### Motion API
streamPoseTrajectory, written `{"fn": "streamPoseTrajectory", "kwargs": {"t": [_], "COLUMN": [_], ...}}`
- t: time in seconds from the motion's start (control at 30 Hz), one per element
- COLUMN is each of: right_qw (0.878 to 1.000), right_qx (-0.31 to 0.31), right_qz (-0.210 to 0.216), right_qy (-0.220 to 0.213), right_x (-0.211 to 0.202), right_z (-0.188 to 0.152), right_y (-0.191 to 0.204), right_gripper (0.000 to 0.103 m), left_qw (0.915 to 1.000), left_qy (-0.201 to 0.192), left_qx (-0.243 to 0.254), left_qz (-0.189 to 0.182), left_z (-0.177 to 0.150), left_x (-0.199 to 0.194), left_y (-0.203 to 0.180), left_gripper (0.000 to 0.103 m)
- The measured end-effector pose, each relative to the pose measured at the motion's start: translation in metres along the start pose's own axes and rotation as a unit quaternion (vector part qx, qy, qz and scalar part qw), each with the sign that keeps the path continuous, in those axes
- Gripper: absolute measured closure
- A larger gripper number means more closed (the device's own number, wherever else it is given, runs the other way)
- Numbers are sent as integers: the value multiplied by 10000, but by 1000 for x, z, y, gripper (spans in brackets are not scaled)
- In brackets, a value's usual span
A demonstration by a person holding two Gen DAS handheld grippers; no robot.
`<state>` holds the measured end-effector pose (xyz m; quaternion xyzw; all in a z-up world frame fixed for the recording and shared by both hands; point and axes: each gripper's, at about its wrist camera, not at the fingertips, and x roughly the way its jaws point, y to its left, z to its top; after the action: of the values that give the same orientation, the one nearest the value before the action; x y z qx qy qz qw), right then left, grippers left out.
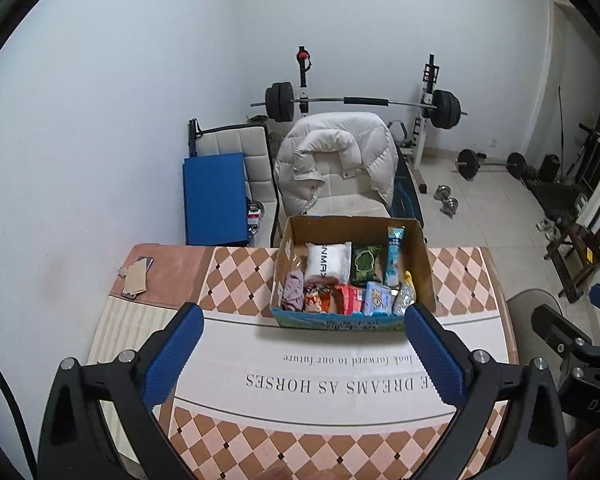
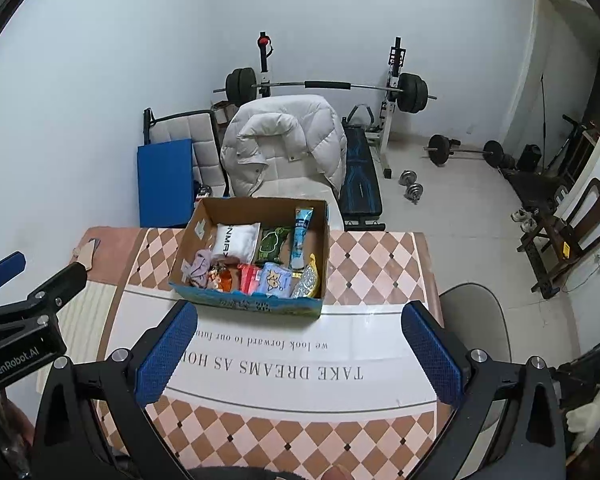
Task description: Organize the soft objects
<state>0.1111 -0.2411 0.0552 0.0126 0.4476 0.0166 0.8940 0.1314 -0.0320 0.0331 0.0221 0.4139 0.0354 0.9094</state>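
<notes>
Clearly, I held both the left gripper and right gripper spread wide and empty, with the cardboard box of soft packets at frame centre, just beyond their tips, neither obviously nearer.

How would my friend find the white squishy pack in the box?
Find the cardboard box on the checkered table. Look in its back row, toward the left: the white pack lies beside a dark green packet. It is the only plain white, puffy thing there, with black letters across it.
</notes>
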Motion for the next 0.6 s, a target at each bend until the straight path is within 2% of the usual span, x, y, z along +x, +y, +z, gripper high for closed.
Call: {"fn": "streamPoseTrajectory", "kwargs": {"t": [0.6], "right_qw": [9998], "right_qx": [49], "right_qz": [-99], "right_qy": [-144], "right_x": [5], "right_z": [20], "right_y": [-2], "right_gripper": [0], "left_qw": [9999], "left_qy": [76], "left_qx": [-40], "left_qz": [-62], "left_z": [3], "left_x": [8], "left_y": [0], "left_gripper": [0]}}
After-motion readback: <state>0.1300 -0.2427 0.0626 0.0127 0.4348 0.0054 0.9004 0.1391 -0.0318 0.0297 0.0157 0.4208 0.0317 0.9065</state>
